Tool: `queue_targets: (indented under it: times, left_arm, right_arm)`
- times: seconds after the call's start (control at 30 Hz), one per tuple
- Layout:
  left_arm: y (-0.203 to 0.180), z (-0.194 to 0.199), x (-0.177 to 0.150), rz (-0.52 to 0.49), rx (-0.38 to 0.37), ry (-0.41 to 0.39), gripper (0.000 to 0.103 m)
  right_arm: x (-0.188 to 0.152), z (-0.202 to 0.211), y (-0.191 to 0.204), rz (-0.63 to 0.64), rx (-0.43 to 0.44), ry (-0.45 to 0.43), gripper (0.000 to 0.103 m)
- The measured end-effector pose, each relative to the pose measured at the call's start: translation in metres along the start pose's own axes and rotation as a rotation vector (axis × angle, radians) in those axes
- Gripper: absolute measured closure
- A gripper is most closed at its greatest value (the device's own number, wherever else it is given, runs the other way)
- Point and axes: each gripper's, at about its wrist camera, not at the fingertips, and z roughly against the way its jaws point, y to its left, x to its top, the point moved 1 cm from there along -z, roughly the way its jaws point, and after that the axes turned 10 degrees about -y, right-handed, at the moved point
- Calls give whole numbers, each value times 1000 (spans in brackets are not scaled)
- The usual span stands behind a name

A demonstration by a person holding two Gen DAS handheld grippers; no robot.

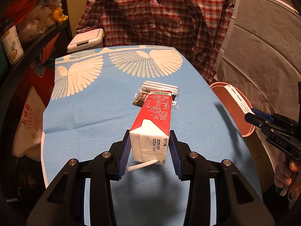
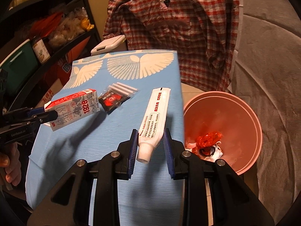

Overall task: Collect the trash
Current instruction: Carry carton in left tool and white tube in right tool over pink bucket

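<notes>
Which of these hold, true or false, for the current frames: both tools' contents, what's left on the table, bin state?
1. The left tool holds a red-and-white milk carton with a straw in it. True.
2. The right tool is empty. False: it grips a white tube near its cap.
3. The pink bin is empty. False: red crumpled trash and scraps lie inside.
4. A clear packet lies on the blue tablecloth. True.
5. The bin stands on the table. False: it sits lower, beside the table edge.
</notes>
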Motion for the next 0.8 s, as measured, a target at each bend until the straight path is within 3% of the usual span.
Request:
queue_targets:
  times: [0.8]
  left_arm:
    - [-63,-11,21,-31,-59,-30,64]
  right_arm:
    - [9,19,-58,-68,-72,-41,75]
